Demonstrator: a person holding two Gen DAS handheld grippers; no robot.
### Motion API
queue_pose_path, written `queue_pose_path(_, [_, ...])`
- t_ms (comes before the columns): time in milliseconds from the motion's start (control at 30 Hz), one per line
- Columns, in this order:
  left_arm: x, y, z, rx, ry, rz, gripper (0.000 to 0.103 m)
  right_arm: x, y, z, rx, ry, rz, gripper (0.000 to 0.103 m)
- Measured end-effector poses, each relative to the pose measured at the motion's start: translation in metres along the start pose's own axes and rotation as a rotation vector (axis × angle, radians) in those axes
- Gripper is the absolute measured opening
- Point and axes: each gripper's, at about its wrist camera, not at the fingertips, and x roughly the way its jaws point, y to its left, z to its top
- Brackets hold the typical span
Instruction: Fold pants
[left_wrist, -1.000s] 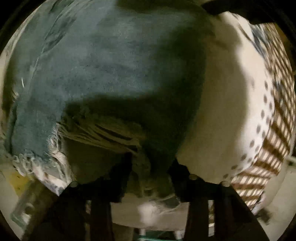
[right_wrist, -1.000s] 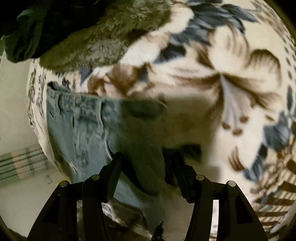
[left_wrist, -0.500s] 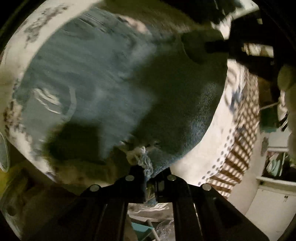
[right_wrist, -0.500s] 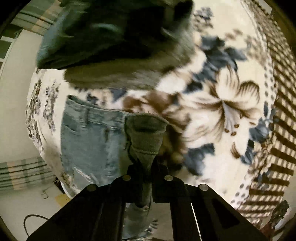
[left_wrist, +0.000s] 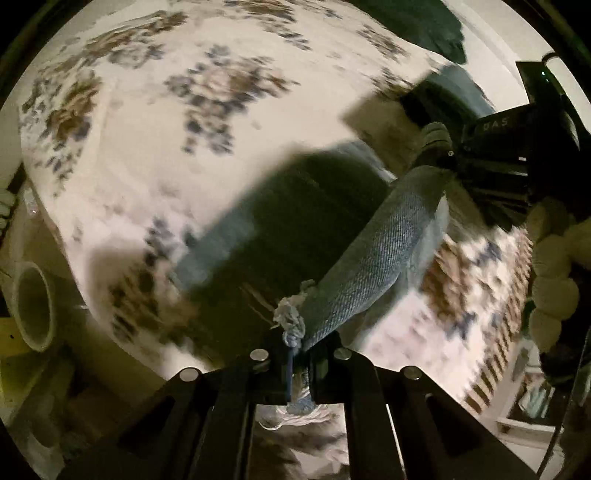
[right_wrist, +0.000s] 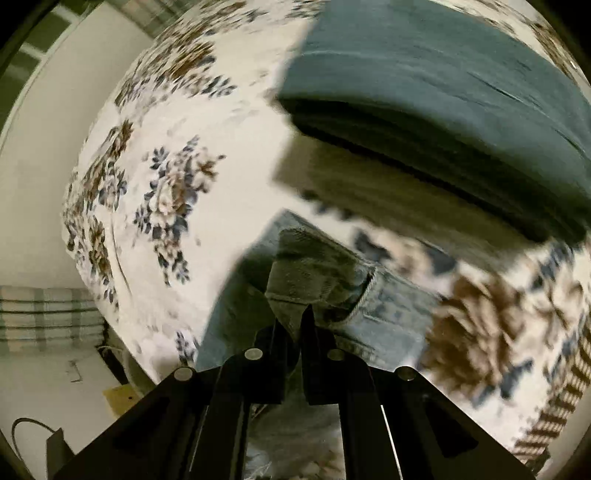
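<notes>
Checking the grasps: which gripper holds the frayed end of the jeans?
The left gripper: white frayed threads bunch at its fingers. The right gripper pinches a stitched hem.

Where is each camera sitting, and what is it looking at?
Left wrist: sits behind the left gripper, looking along the lifted blue denim pants over the flowered blanket; the right gripper and a cream-gloved hand show.
Right wrist: sits behind the right gripper, facing the pants' waistband.
Both share pants and blanket.

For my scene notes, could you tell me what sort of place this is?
Probably a home bedroom: the jeans lie over a floral blanket like a bedspread, and a striped curtain hangs at the edge.
</notes>
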Motion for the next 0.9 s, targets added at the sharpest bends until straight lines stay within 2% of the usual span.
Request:
queue_pose_path(200, [0.036,0.043,0.018,-0.049,-0.002,0.043,0.004,0.058,0.045,0.022,-0.048,0.04,-0.063,0.006])
queue_pose_path(333, [0.057,0.064,0.021,-0.099,0.054,0.018,0.008,0.087,0.056,0.027,-0.053,0.088,-0.104,0.008])
queue_pose_path(400, [0.06,0.077,0.022,-0.153,0.059,-0.025,0.009,0.092,0.056,0.03,-0.046,0.102,-0.077,0.02])
queue_pose_path(433, [0.058,0.082,0.021,-0.178,0.056,-0.024,0.014,0.092,0.057,0.031,-0.043,0.106,-0.051,0.037])
queue_pose_path(467, [0.056,0.087,0.021,-0.198,0.048,-0.018,0.024,0.089,0.057,0.03,-0.039,0.105,-0.01,0.055])
queue_pose_path(500, [0.052,0.091,0.02,-0.211,0.034,-0.018,0.028,0.085,0.058,0.029,-0.042,0.101,-0.002,0.061])
queue_pose_path(533, [0.048,0.096,0.021,-0.221,0.019,-0.012,0.038,0.078,0.058,0.026,-0.051,0.087,0.001,0.067])
queue_pose_path(567, [0.043,0.1,0.021,-0.231,0.008,0.002,0.046,0.071,0.056,0.023,-0.059,0.08,0.004,0.067])
queue_pose_path(700, [0.022,0.114,0.016,-0.307,-0.025,0.002,0.048,0.049,0.039,0.009,-0.058,0.082,0.022,0.073])
queue_pose_path(767, [0.009,0.118,0.003,-0.361,-0.034,-0.013,0.048,0.037,0.021,-0.002,-0.053,0.082,0.019,0.074])
queue_pose_path(900, [0.007,0.113,-0.043,-0.532,0.042,-0.096,0.048,0.025,-0.025,-0.032,-0.036,0.103,-0.017,0.074])
